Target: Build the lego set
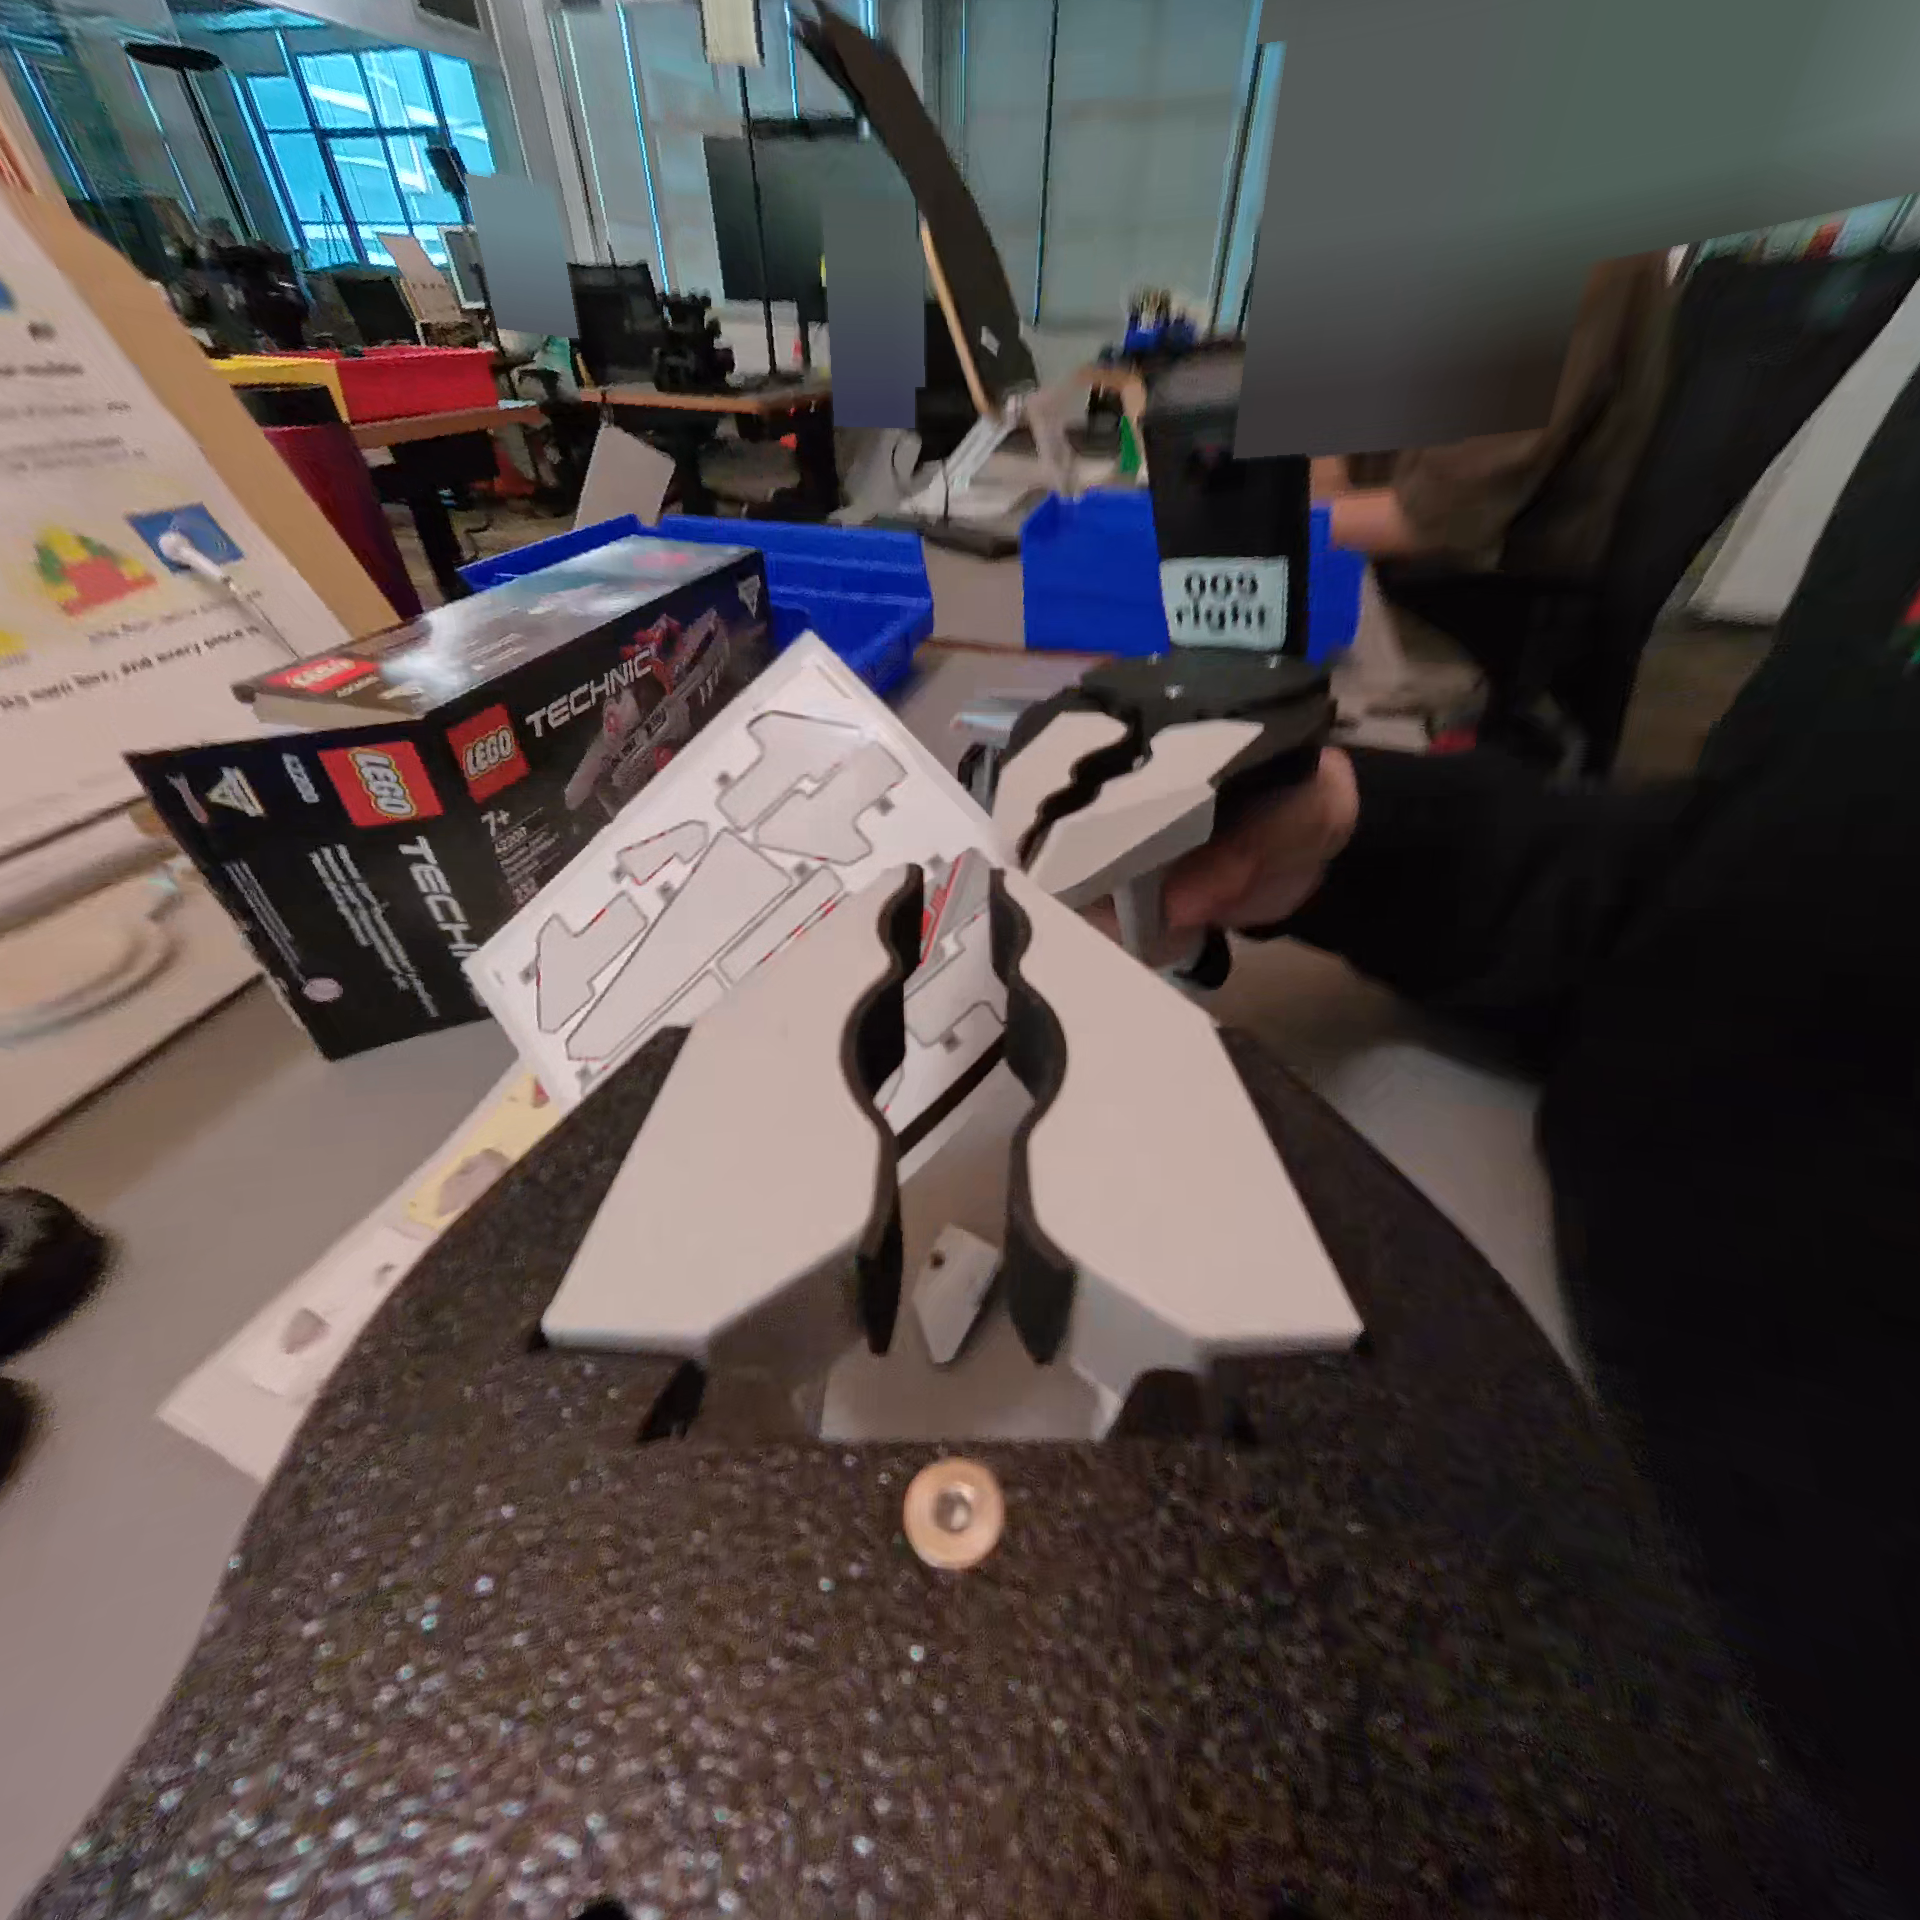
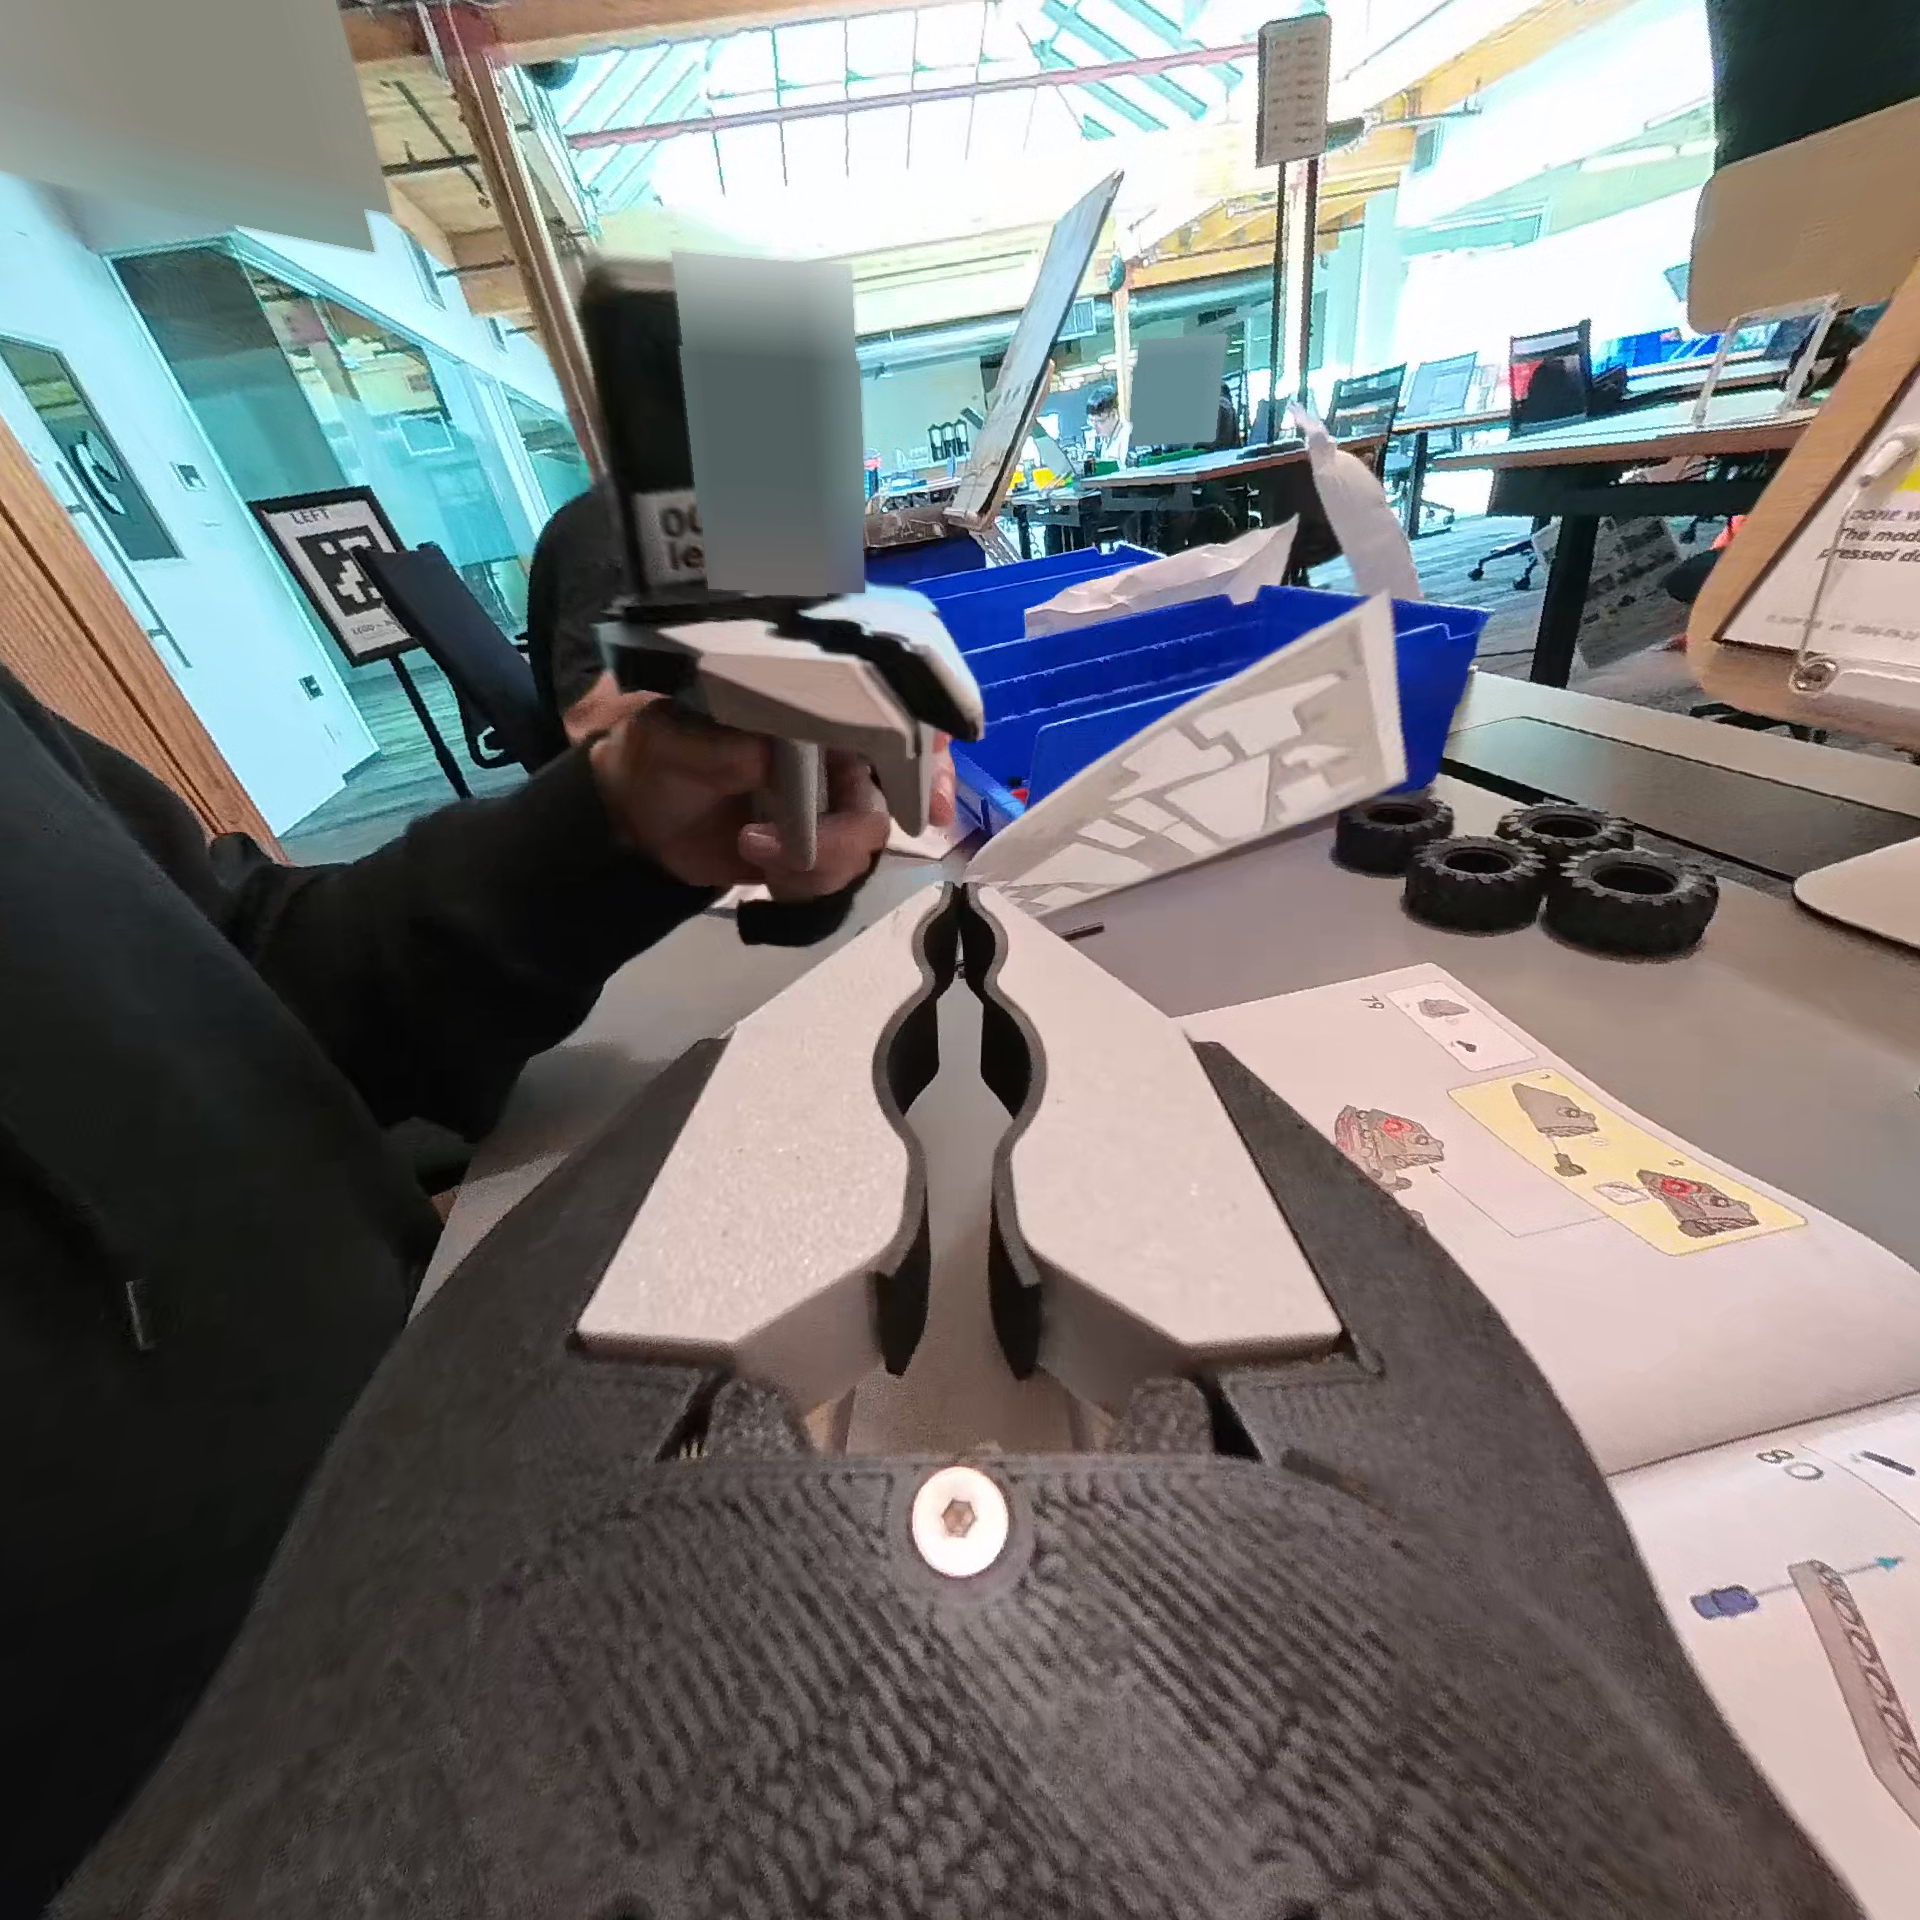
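Observation:
A white sticker sheet [image 1: 707, 894] with grey outlined shapes is held up in the air, tilted. My right gripper [image 2: 958, 899] is shut on the sheet's [image 2: 1226, 769] lower corner. It also shows in the left wrist view [image 1: 1027, 854] at the sheet's right corner. My left gripper [image 1: 953, 883] is a little open and empty, with the sheet just beyond its fingertips. In the right wrist view the left gripper [image 2: 961, 717] is up and to the left of the sheet, apart from it. The open instruction booklet [image 2: 1558, 1195] lies on the table.
The black set box [image 1: 468, 790] lies to the left on the grey table [image 1: 260, 1143]. Blue bins [image 2: 1195, 655] stand behind the sheet. Several black tyres [image 2: 1527, 862] sit at the right. A sign board [image 1: 104, 468] leans at the far left. A person's dark sleeve [image 1: 1558, 883] fills the right. Left and right tips are no more than a few centimetres apart.

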### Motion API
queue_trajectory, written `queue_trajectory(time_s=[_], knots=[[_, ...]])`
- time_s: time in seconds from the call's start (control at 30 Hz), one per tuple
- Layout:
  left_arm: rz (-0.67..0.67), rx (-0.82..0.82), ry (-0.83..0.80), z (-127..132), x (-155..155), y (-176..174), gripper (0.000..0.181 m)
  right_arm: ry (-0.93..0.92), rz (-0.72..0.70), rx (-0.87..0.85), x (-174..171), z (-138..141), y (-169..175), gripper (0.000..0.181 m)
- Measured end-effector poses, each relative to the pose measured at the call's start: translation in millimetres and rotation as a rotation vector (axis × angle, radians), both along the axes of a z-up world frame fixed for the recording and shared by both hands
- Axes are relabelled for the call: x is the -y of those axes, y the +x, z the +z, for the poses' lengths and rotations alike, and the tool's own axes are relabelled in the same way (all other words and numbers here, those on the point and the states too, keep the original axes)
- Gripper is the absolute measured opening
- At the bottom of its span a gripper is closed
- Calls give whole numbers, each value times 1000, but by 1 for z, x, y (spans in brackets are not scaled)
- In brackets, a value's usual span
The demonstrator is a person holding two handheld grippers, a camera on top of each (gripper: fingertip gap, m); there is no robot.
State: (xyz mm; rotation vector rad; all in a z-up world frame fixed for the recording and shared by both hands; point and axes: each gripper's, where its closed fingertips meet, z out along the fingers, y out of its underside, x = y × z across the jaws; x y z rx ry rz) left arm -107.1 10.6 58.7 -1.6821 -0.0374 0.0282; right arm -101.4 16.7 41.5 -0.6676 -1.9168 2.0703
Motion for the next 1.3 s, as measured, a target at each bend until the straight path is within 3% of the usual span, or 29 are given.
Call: queue_trajectory(time_s=[0.17, 0.5, 0.8, 1.1, 1.3], knots=[[-21, -100, -154, -17, -10, 12, 17, 66, 2, -59, 7, -1, 3, 0], [-189, 29, -137, -21, -6, 33, 11, 262, 74, -299, 18, -7, 23, 0], [-252, 67, -138, -22, -3, 39, 3, 294, 118, -360, 22, -7, 32, 0], [-168, 80, -119, -22, 0, 22, 0, 324, 110, -355, 21, -12, 30, 0], [33, 120, 12, -8, 0, -8, 0, 167, 21, -219, 15, 0, 13, 0]])
